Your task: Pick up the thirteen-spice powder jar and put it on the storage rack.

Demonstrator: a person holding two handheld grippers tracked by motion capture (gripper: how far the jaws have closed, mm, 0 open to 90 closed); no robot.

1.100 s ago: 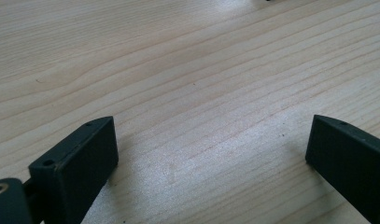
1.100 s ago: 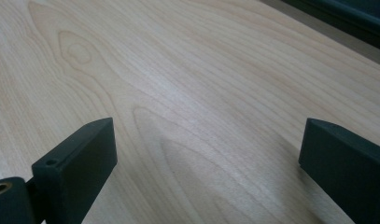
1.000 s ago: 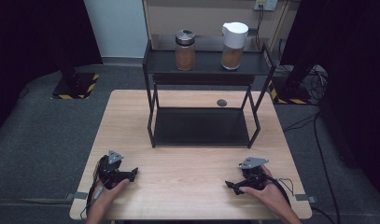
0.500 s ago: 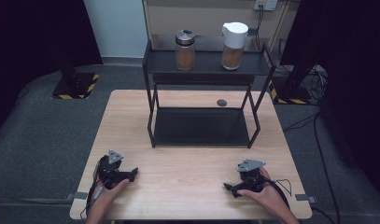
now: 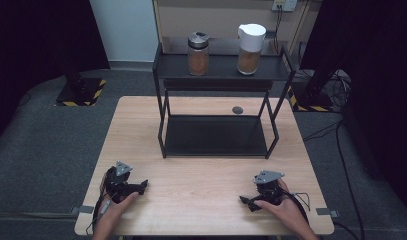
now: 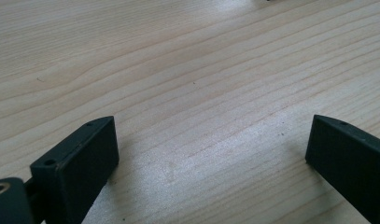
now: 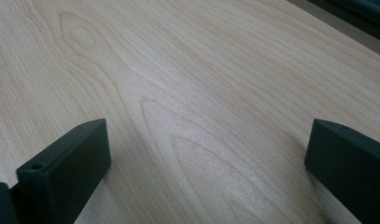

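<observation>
Dark room all around, grey carpet floor (image 5: 51,150), and a light wooden table (image 5: 211,175) sitting in the middle of it. Both grippers rest on the near end of the table, well apart from each other.

Left gripper (image 5: 136,187) is by the near left corner, the person's hand wrapped around its back; the jaws are tiny and dark in the high view, so hard to read there. In the left gripper view, the left gripper (image 6: 211,158) has its two black jaws spread wide with nothing but bare wood grain between them, both cut off by the bottom edge.

Right gripper (image 5: 247,202) is by the near right corner, grey three-cornered plate on top, cable trailing off to the right. In the right gripper view, the right gripper (image 7: 206,154) has its jaws wide apart over bare wood too; they've just been opening, and nothing sits between them.

Further back stands a black metal two-tier rack (image 5: 163,120). On its top shelf: a clear glass jar with a metal lid (image 5: 197,53) and brownish stuff inside, and beside it, not touching, a clear jar with a white lid (image 5: 250,42), also brownish. Can't tell what the contents are. Small dark round thing (image 5: 237,110) lies on the table behind the rack, too small to identify.
</observation>
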